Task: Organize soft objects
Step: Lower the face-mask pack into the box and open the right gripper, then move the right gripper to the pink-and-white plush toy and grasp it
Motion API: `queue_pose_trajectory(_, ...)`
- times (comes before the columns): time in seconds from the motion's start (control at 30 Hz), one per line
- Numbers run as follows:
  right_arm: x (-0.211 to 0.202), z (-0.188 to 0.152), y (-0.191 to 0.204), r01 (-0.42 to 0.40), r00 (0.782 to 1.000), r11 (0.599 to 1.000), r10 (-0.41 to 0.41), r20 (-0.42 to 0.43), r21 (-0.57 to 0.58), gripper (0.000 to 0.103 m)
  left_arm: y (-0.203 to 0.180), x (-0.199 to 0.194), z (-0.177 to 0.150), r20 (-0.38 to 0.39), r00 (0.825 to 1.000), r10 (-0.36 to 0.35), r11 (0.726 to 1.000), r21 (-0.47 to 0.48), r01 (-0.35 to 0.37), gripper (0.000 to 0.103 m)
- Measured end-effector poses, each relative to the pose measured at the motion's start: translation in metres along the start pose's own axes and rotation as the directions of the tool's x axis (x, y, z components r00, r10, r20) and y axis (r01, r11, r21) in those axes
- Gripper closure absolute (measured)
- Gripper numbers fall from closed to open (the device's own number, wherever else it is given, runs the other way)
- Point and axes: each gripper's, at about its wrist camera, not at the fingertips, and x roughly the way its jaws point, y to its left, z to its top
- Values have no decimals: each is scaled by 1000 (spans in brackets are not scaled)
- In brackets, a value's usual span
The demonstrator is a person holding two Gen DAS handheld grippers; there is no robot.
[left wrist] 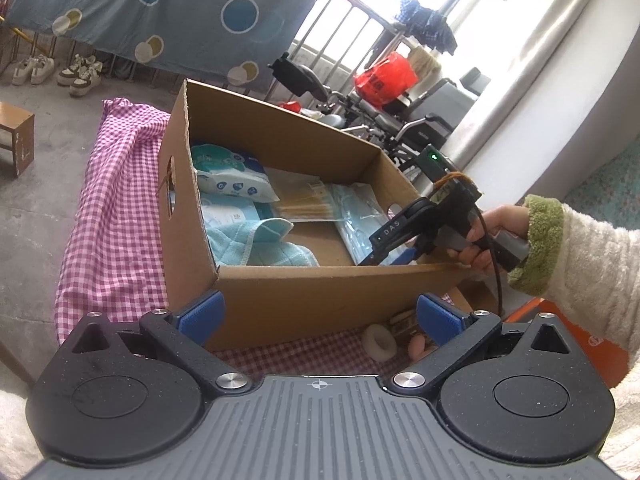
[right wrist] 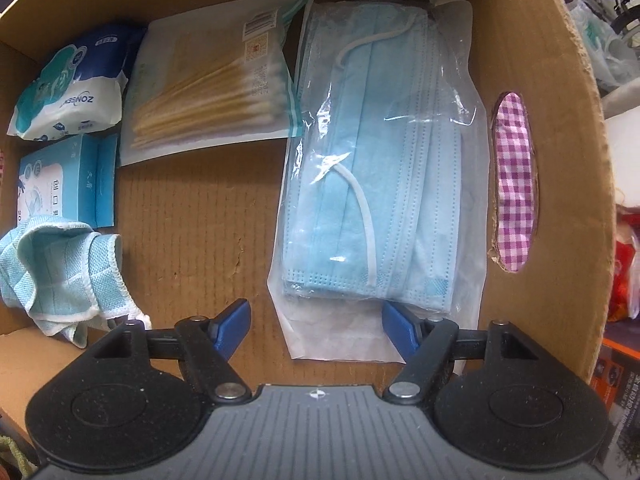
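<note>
A cardboard box (left wrist: pixel 304 300) is sitting open-topped on a pink-and-white checked cloth (left wrist: pixel 112 232), and both grippers are working at it.

The right gripper (right wrist: pixel 314 326) is pointing straight down into the box, its jaws standing wide apart. The near end of a clear bag of blue face masks (right wrist: pixel 376 176) is lying between them on the box floor; the right blue pad is at the bag's edge, the left pad is well clear of it, so nothing is being gripped. In the left wrist view the same gripper (left wrist: pixel 390 258) is reaching over the box's near wall, held by a hand (left wrist: pixel 492 236) coming out of a fleecy cream sleeve with a green cuff.

The mask bag is lying along the box's side wall, just beside the oval handle hole through which the checked cloth is showing. Next to it, a flat pack of cotton swabs (right wrist: pixel 212 88) is resting, its edge touching or slightly overlapping the mask bag. Further along, a pack of wet wipes (right wrist: pixel 72 84) is lying in the far corner, with a small light-blue carton (right wrist: pixel 68 184) just beside it and a crumpled light-blue cloth (right wrist: pixel 64 272) partly over the carton's near end.

The left gripper (left wrist: pixel 318 316) is hovering outside the box, facing its near wall, jaws wide open and holding nothing. Below it, a white roll of tape (left wrist: pixel 379 338) is lying on the checked cloth close to the box.
</note>
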Motion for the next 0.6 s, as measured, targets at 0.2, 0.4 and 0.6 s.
queue_pose_trajectory(0.2, -52, -44, 14, -17, 978, 998, 28, 205, -56, 27, -8, -8, -3, 17, 1000, 22, 999, 26, -23, 0)
queue_pose_trajectory(0.4, -130, -106, 24, -152, 868, 979, 198, 456, -135, 19, -19, -12, -7, 10, 999, 35, 999, 13, -35, 0)
queue_pose_trajectory(0.6, -174, -179, 17, -380, 675, 890, 452, 583, -250, 5, -36, -13, -15, -4, 999, 31, 999, 18, -31, 0)
